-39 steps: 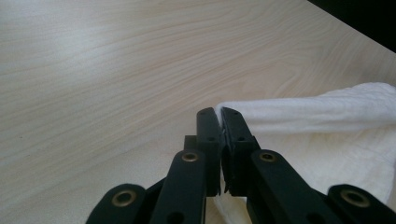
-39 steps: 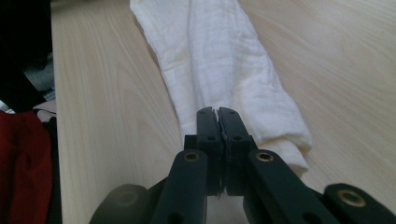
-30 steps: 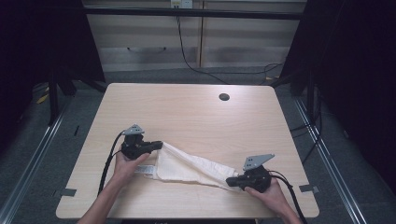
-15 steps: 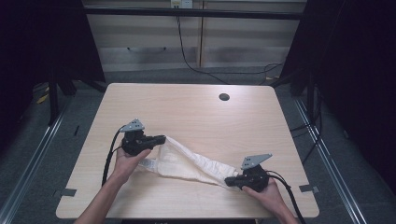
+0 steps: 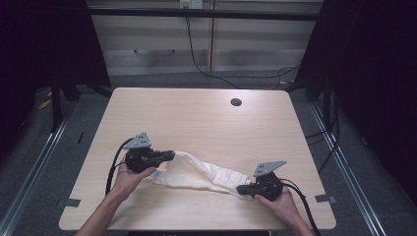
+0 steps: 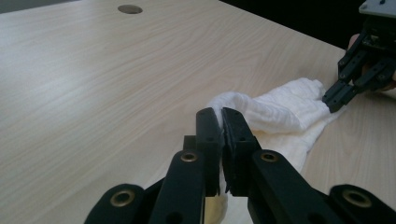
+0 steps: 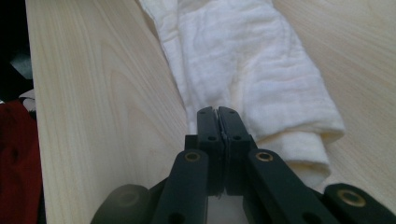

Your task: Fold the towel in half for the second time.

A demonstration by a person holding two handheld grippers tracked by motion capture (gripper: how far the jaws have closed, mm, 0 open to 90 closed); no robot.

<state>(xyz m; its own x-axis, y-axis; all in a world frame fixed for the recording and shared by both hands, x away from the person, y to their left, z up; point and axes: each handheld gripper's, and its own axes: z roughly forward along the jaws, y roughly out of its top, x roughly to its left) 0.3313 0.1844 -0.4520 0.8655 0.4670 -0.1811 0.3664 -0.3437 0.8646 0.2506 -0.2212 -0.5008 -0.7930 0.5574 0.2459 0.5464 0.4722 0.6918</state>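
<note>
A white towel [image 5: 199, 172] lies bunched lengthwise on the wooden table [image 5: 196, 118], stretched between both hands. My left gripper [image 5: 169, 156] is shut on its left end, lifted a little off the table. In the left gripper view the closed gripper [image 6: 220, 112] pinches a fold of the towel [image 6: 275, 109], and the other gripper [image 6: 332, 105] bites the far end. My right gripper [image 5: 241, 188] is shut on the right end near the front edge. In the right gripper view the gripper [image 7: 217, 111] clamps the edge of the towel [image 7: 243, 65], which runs away from it.
A round cable hole [image 5: 236, 102] sits in the table near the back right. Bare wood lies behind the towel. Black cables trail from both grippers off the front edge. Dark floor and metal rails flank the table.
My left gripper has lifted and moved toward the back with its end of the towel, so the cloth now arches and bunches. The right gripper has stayed where it was.
</note>
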